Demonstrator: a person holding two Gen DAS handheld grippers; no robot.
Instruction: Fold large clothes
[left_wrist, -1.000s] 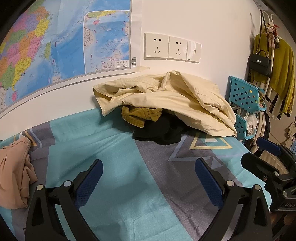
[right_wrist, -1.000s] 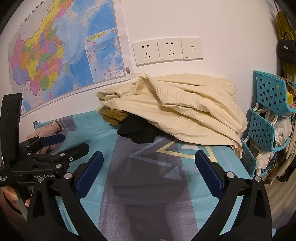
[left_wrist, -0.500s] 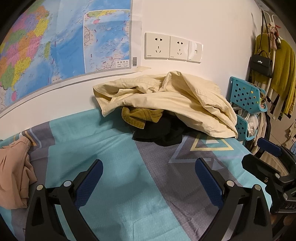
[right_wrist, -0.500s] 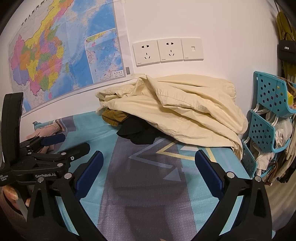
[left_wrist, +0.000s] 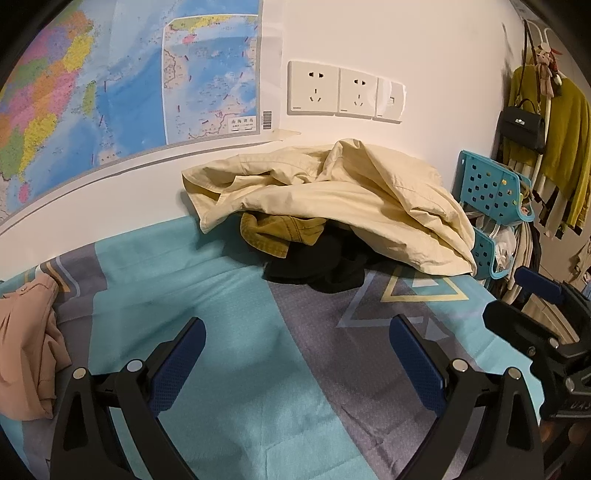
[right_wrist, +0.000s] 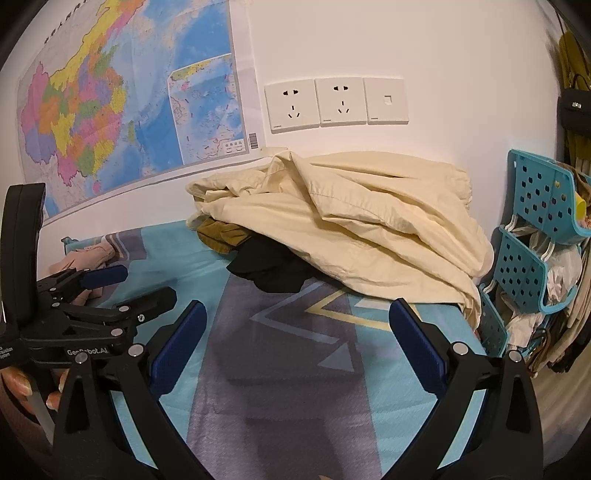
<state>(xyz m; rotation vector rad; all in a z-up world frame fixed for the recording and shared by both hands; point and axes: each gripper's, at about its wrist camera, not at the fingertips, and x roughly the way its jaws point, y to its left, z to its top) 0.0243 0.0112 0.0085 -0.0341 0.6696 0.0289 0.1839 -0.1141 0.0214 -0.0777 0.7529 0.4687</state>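
A large cream garment (left_wrist: 332, 199) lies crumpled in a heap at the far side of the bed against the wall, also in the right wrist view (right_wrist: 354, 229). Under it lie an olive-brown garment (left_wrist: 277, 230) and a black garment (left_wrist: 321, 266). A pink garment (left_wrist: 26, 343) lies at the bed's left edge. My left gripper (left_wrist: 295, 343) is open and empty, above the bedsheet, short of the heap. My right gripper (right_wrist: 295, 332) is open and empty, also short of the heap. The right gripper also shows at the right in the left wrist view (left_wrist: 532, 306).
The bed has a teal and grey patterned sheet (left_wrist: 221, 332). A map (left_wrist: 110, 92) and wall sockets (left_wrist: 343, 92) are on the wall behind. A teal plastic rack (right_wrist: 535, 240) and hanging clothes (left_wrist: 561, 155) stand right of the bed.
Both grippers have crept slightly forward toward the heap; the clothes have not moved and both grippers stay open.
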